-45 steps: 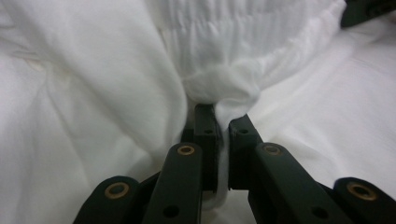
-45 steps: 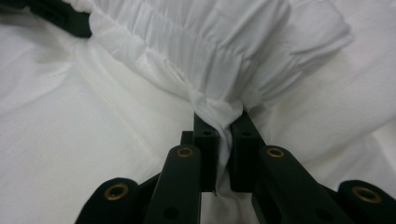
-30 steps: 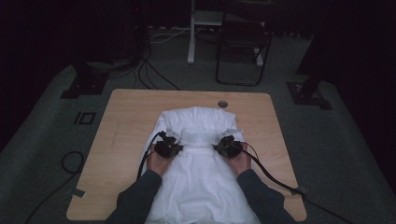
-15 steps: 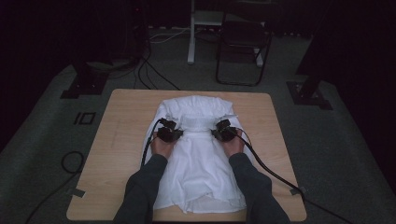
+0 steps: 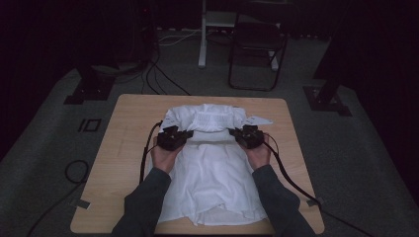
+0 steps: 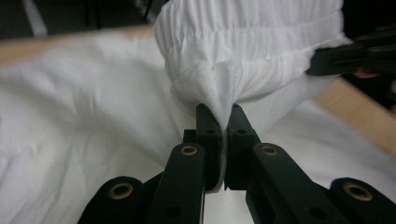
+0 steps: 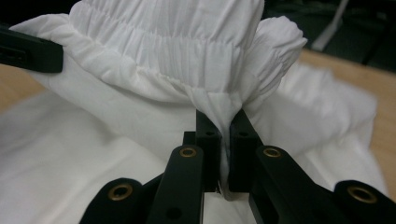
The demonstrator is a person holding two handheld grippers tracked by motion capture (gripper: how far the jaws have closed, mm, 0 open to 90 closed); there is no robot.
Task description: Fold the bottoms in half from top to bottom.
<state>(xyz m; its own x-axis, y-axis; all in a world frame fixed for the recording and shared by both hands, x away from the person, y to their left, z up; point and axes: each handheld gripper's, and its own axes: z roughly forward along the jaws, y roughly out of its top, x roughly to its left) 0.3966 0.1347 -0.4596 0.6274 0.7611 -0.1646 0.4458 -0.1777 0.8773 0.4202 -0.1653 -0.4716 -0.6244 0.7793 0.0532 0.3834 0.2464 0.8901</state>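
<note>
Nearest, in the left gripper view, the left tongs (image 6: 223,109) stand almost closed, pinching a fold of the white pleated cloth garment (image 6: 261,42) just below its gathered elastic band. In the right gripper view the right tongs (image 7: 223,116) are likewise narrow, clamped on a fold of the same band. From the high view, both tongs hold that banded edge raised between them over the middle of the light wooden counter (image 5: 123,143), while the rest of the garment lies spread toward the person's sleeves (image 5: 148,197). Beyond the counter stands a dark folding chair (image 5: 257,54).
</note>
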